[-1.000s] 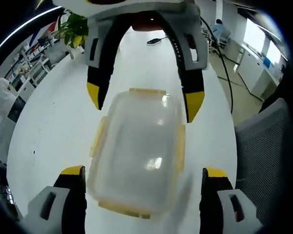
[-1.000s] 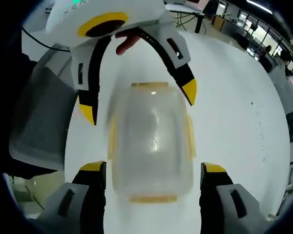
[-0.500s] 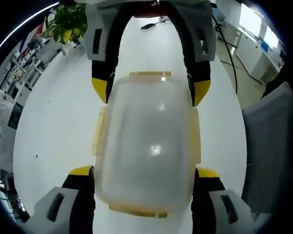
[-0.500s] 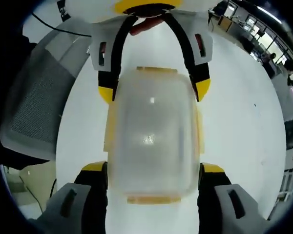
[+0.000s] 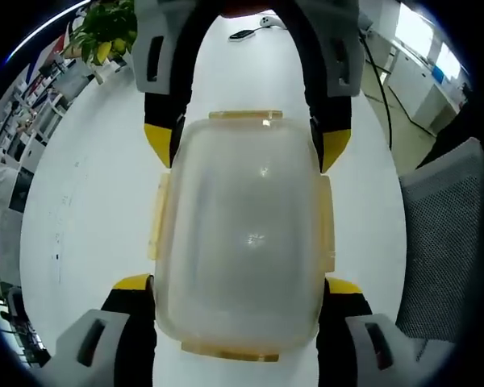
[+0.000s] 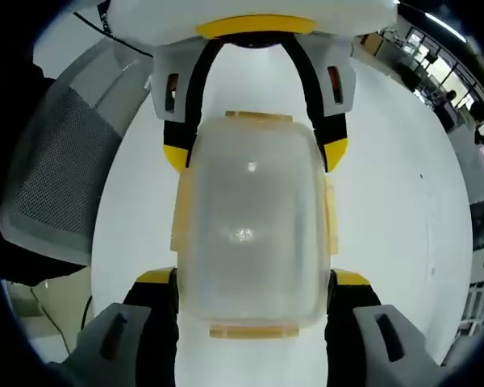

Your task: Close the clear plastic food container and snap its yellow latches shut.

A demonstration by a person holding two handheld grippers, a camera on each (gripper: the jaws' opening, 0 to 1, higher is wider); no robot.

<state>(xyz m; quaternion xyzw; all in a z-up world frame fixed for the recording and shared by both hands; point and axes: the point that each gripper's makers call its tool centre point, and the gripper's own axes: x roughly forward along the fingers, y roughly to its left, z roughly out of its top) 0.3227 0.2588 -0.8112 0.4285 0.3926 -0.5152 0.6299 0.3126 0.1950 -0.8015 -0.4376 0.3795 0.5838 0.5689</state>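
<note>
The clear plastic food container (image 5: pixel 242 234) lies on the white table (image 5: pixel 89 201) with its lid on. Its yellow latches (image 5: pixel 156 216) stick out from the rim on all sides. My left gripper (image 5: pixel 239 284) has its jaws pressed on the container's near end, one on each long side. My right gripper (image 6: pixel 252 277) straddles the opposite end, open, with its jaws close beside the container (image 6: pixel 250 218). In each view the other gripper's yellow fingertips (image 5: pixel 159 141) (image 6: pixel 334 151) flank the far end.
A grey mesh office chair (image 5: pixel 448 234) (image 6: pixel 56 185) stands beside the table. At the table's far end are a potted plant (image 5: pixel 105 36) and a dark object with a cable (image 5: pixel 246 32). Desks and people sit in the room behind (image 6: pixel 444 89).
Both grippers have come in over the container from opposite ends, so it looks larger between the jaws. The left jaws have narrowed onto its sides. The container now lies straight.
</note>
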